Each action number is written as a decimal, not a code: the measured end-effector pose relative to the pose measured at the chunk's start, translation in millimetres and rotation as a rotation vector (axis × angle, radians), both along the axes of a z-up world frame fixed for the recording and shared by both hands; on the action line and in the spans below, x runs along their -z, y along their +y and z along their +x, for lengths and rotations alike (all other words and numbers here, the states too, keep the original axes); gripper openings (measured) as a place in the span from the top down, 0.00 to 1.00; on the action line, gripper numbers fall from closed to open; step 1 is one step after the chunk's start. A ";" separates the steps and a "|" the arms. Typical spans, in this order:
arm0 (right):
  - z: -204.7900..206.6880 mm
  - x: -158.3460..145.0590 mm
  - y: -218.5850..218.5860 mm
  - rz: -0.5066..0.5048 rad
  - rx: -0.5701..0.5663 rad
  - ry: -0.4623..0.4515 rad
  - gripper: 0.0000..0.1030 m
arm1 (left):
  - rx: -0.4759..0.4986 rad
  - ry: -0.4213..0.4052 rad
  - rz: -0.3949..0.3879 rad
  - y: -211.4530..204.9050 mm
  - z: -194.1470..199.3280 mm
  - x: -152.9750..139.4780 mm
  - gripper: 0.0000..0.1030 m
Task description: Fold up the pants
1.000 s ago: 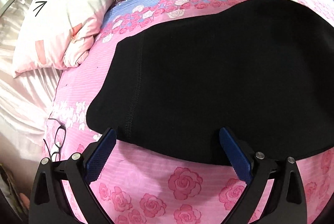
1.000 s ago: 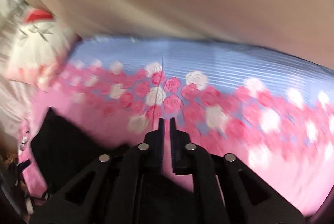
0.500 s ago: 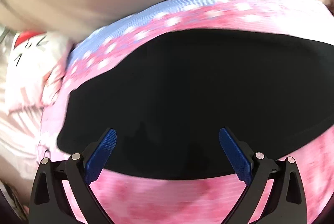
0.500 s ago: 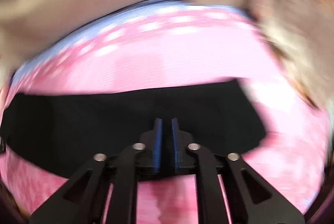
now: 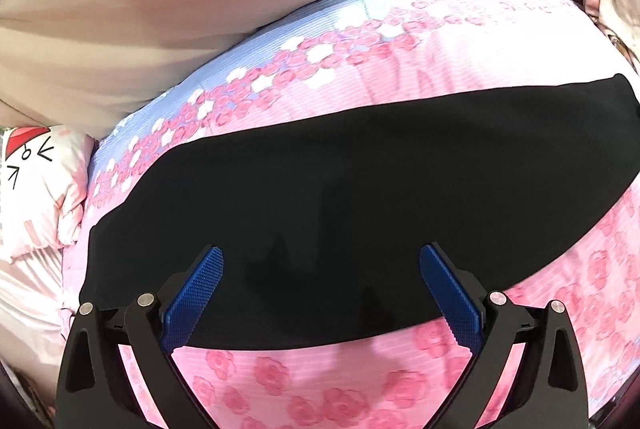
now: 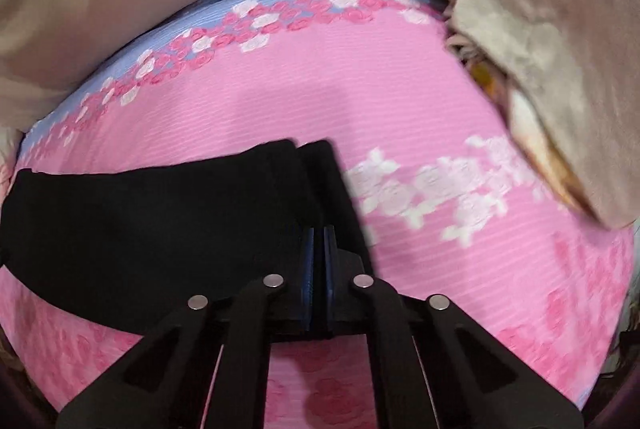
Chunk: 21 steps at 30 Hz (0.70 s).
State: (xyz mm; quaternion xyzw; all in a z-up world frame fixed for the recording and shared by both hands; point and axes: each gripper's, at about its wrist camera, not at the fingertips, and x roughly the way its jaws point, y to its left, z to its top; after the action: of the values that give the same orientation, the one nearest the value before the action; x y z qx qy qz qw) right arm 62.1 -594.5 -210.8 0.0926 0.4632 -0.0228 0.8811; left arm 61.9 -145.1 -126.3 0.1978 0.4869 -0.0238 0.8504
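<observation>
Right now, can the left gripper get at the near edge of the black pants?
Probably yes. The left gripper is open above the black pants, whose near edge lies flat on the pink bedspread with nothing over it. The right gripper is shut at the far end.

Black pants (image 5: 360,197) on a pink, rose-patterned bedsheet (image 5: 304,381).

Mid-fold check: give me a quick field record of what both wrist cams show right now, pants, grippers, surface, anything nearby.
pants: black pants lie flat in a long band across the bed
left gripper: left gripper open, over the near edge of the pants, nothing between the pads
right gripper: right gripper shut at the pants' end; a grip on cloth cannot be confirmed
surface: pink rose bedsheet
nearby: cartoon-face pillow at left
</observation>
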 end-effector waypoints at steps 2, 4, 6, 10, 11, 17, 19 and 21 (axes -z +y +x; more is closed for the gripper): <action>-2.8 -5.5 -14.3 0.004 0.016 -0.026 0.97 | -0.002 -0.007 0.008 -7.8 -2.9 -1.6 0.05; -0.2 -4.3 -16.6 0.026 -0.008 -0.026 0.96 | 0.001 -0.012 0.015 -13.2 -5.3 -1.1 0.05; 6.2 1.0 -6.4 0.035 -0.056 0.033 0.92 | 0.006 -0.009 0.019 -21.4 -8.7 -0.7 0.05; 0.0 -2.0 3.2 0.063 -0.063 0.032 0.70 | 0.016 -0.007 0.011 -33.9 -10.3 -0.8 0.05; -0.8 -1.8 5.0 0.052 -0.062 0.035 0.65 | 0.023 -0.011 0.007 -37.5 -11.1 -1.4 0.05; 21.5 -16.6 2.7 0.121 -0.096 -0.031 0.58 | 0.048 -0.024 0.006 -52.6 -17.5 -4.0 0.05; 40.4 -9.7 5.5 0.128 -0.127 -0.004 0.59 | 0.050 -0.028 0.007 -55.0 -19.0 -4.5 0.05; 46.5 -4.2 16.4 0.078 -0.180 0.016 0.88 | 0.049 -0.033 0.012 -56.1 -20.3 -5.2 0.05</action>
State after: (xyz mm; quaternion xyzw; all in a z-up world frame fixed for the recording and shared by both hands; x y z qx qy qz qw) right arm 108.6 -578.1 -206.6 0.0849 0.4773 0.0737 0.8715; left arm 41.6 -201.2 -121.1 0.2150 0.4681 -0.0387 0.8562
